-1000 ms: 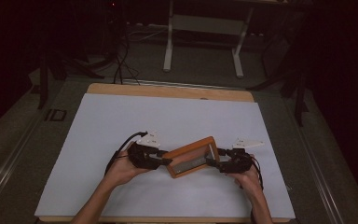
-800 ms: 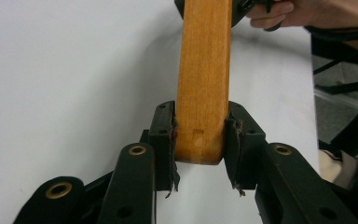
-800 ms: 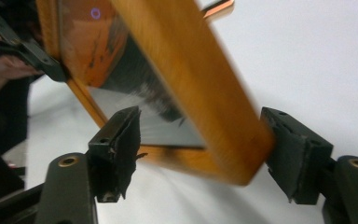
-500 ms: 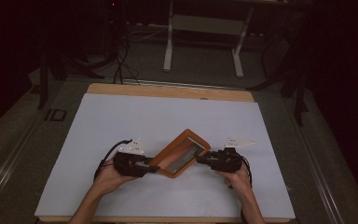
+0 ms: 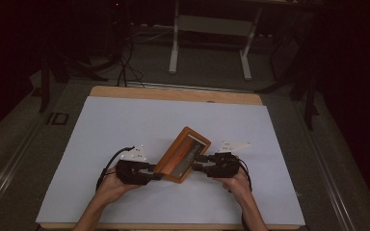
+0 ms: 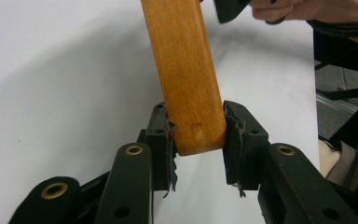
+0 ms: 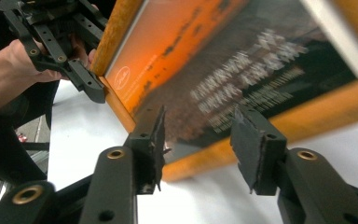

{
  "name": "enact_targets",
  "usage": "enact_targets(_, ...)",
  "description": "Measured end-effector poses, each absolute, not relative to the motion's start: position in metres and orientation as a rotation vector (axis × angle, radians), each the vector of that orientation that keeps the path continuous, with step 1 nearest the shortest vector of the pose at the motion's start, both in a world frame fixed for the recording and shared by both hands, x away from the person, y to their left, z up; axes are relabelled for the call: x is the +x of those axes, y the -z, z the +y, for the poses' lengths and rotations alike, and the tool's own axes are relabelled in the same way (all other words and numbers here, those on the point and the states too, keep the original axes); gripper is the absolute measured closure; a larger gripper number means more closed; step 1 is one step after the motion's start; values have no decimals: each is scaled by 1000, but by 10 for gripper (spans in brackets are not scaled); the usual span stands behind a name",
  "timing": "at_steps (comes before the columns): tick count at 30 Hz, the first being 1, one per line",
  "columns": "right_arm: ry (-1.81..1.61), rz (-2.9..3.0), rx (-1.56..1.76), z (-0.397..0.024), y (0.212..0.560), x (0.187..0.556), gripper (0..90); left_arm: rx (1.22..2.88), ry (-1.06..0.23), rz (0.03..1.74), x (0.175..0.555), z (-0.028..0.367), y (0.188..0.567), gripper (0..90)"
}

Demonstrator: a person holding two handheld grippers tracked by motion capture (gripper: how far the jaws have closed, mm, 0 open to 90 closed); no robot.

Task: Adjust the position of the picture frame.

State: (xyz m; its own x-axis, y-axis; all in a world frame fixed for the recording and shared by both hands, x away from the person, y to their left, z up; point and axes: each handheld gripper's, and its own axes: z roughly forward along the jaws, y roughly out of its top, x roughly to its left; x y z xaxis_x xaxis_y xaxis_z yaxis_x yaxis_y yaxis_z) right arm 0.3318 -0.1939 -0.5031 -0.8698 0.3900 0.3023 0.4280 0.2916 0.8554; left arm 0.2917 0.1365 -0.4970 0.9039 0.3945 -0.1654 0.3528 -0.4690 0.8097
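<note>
the wooden picture frame (image 5: pixel 183 155) lies on the white table cover (image 5: pixel 125 120) between the two grippers, set on a slant in the high view, its near corner pointing toward the person and its far corner up and to the right. the left gripper (image 5: pixel 155 172) comes at it from the left and has its jaws closed on the frame's near-left end; in the left gripper view the rounded wooden edge (image 6: pixel 186 79) sits squarely between the two black pads (image 6: pixel 164 135), both pressing on its sides, and the wood runs up and away from the jaws. the right gripper (image 5: pixel 198 163) sits just to the right of the frame, its tips at the frame's long right edge. in the right gripper view the frame's glass, with an orange print and pale lettering (image 7: pixel 223 74), spreads out ahead of and above the jaws, tilted, with the lower wooden rail (image 7: pixel 279 126) crossing just beyond the pads. those jaws stand partly apart and have just been opening; the gap between them is bare, with no pad on the wood. the left gripper also shows in that view, up in the left corner (image 7: pixel 93 91), at the frame's far corner.
</note>
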Motion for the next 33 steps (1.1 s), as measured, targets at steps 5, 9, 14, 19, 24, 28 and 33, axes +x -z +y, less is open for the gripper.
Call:
enact_targets(5, 1671, -2487, -851, -211, 504, 333, 485, 2105, -56, 540, 290, 138, 498, 667)
enact_targets(9, 1668, -2483, -919, -215, 505, 337, 392, 2106, -45, 534, 289, 139, 500, 675)
enact_targets(14, 1681, -2425, -906, -207, 512, 340, 337, 2138, -42, 519, 286, 142, 503, 686)
enact_targets(19, 1713, -2380, -847, -196, 515, 342, 346, 2156, -35, 511, 285, 145, 506, 689)
enact_targets(24, 1756, -2368, -770, -188, 514, 341, 387, 2151, -28, 508, 285, 146, 507, 689)
enact_targets(28, 1759, -2360, -719, -184, 515, 340, 433, 2160, -35, 505, 284, 147, 508, 688)
enact_targets(33, 1769, -2368, -686, -184, 513, 338, 519, 2177, -43, 515, 284, 148, 510, 679)
